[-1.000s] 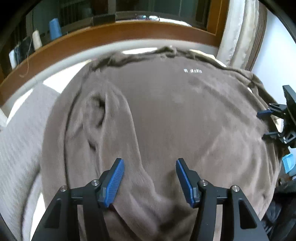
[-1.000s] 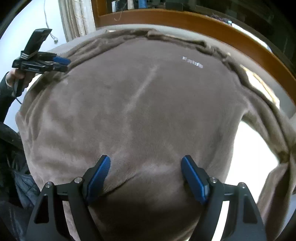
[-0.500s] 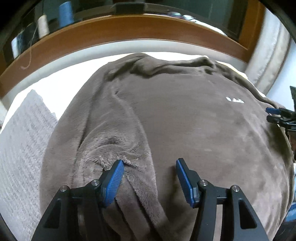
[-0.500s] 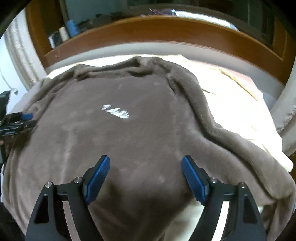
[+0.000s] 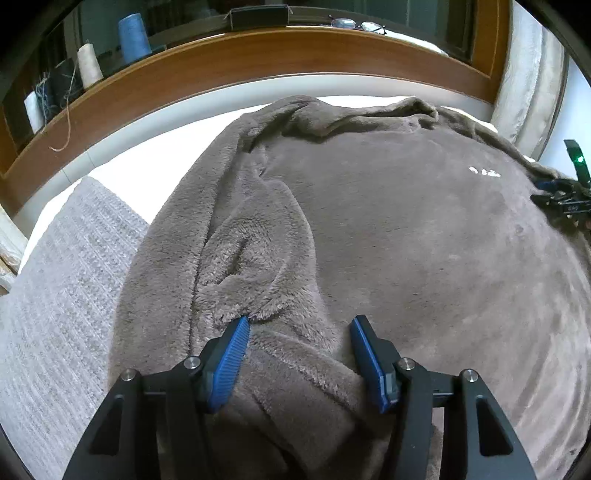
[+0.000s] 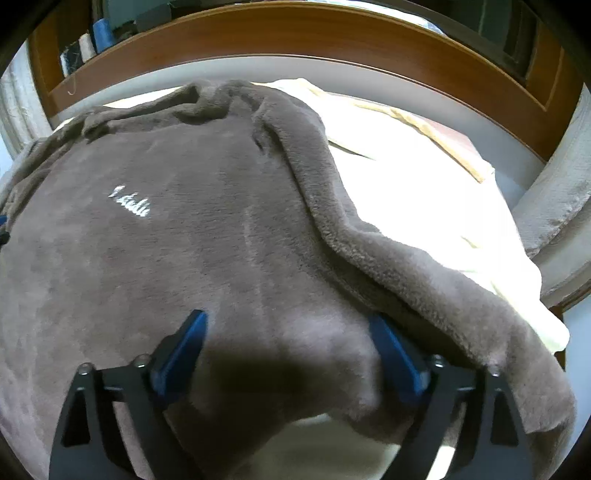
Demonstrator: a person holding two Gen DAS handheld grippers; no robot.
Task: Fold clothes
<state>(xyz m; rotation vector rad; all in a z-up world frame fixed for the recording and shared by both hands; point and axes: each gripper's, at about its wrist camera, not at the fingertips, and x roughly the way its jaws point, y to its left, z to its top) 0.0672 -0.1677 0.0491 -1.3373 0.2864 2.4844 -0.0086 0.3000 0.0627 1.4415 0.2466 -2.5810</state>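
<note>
A brown fleece garment [image 5: 406, 240] with small white lettering [image 5: 484, 172] lies spread flat on a white bed. Its left sleeve [image 5: 255, 251] is folded in over the body. My left gripper [image 5: 299, 345] is open just above the lower end of that sleeve, jaws either side of a fleece fold. In the right wrist view the same garment [image 6: 184, 258] fills the frame, lettering [image 6: 129, 203] at left, right sleeve [image 6: 424, 273] lying out to the right. My right gripper [image 6: 288, 339] is open over the garment's lower right corner. It also shows far right in the left view [image 5: 565, 199].
A grey knitted cloth [image 5: 62, 295] lies to the left of the garment. A wooden headboard ledge [image 5: 258, 62] behind holds thread cones [image 5: 133, 37] and glasses [image 5: 354, 25]. A cream sheet [image 6: 443, 206] lies to the right. Curtains [image 5: 528, 74] hang at the far right.
Both grippers have pulled back and turned towards the garment's lower corners. The left sleeve's folded edge now lies between the left jaws; the right sleeve has come into the right view. Both stayed open.
</note>
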